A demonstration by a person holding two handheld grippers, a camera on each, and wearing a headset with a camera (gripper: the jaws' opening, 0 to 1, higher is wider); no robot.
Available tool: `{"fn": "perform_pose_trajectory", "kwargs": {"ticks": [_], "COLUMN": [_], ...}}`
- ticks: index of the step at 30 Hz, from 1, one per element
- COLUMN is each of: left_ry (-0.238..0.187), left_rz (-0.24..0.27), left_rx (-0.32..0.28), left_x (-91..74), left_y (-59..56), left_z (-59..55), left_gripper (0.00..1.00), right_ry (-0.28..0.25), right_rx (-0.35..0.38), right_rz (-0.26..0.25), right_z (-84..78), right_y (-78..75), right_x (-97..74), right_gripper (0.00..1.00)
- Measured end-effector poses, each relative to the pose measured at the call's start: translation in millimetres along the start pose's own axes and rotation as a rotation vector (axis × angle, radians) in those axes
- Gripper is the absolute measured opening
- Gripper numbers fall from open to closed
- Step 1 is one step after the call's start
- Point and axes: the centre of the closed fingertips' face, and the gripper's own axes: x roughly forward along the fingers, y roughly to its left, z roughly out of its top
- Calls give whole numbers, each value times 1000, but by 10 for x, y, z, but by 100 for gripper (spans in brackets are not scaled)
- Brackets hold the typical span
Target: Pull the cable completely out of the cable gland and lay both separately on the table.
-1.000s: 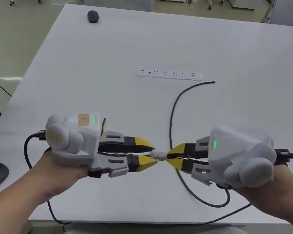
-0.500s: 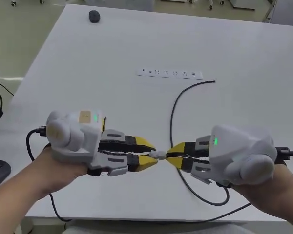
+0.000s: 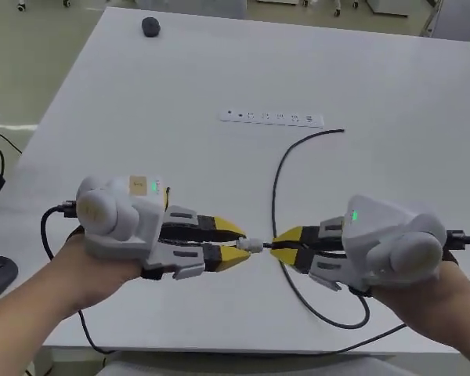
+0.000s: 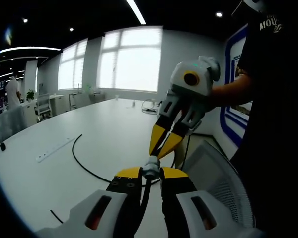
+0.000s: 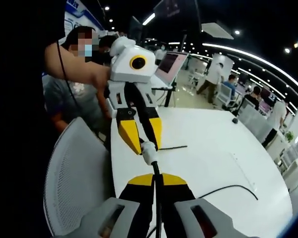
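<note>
Left gripper [image 3: 244, 244] was clamped on the white gland [image 3: 255, 246], holding it in the air above the near edge of the counter [image 3: 180, 94]. In the left gripper view the gland [image 4: 150, 167] sat pinched between the yellow tips. The right gripper [image 3: 276, 243] faced it tip to tip, just beside the gland, with its jaws closed tight on the black cable [image 3: 275, 188]. In the right gripper view the cable [image 5: 156, 184] ran from between those tips straight into the gland [image 5: 149, 154], with a short bare stretch between them. Behind the right gripper the cable looped on the counter by the near edge. From there it curved away toward the middle, and its free end lay near the right end of a white power strip [image 3: 272, 118]. A small dark object [image 3: 150, 26] sat near the far left corner. A white mesh chair [image 5: 74, 163] stood at the near edge.
</note>
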Motion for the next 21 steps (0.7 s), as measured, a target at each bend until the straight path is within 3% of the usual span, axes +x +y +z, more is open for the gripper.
{"fn": "perform_pose_trajectory", "kwargs": {"ticks": [2,8,14,21], "left_ry": [19,21,42,63], "left_rz": [14,30,44,60], "left_rx": [-17,-29,-45,-52], "left_x": [-2,2,15,22], "left_y": [24,36,41,56], "left_z": [-32,-30,-77,-152], "left_gripper": [15,15,15,15], "right_ry": [16,9,34,79], "right_rx": [0,81,107,185], "right_rz": [-20,-57,-84,-115], "right_z": [-51,-157,-309,-609], "right_y": [-16,-79,-114,-179], "right_x": [9,-5,13,4], "right_gripper": [0,0,0,0]}}
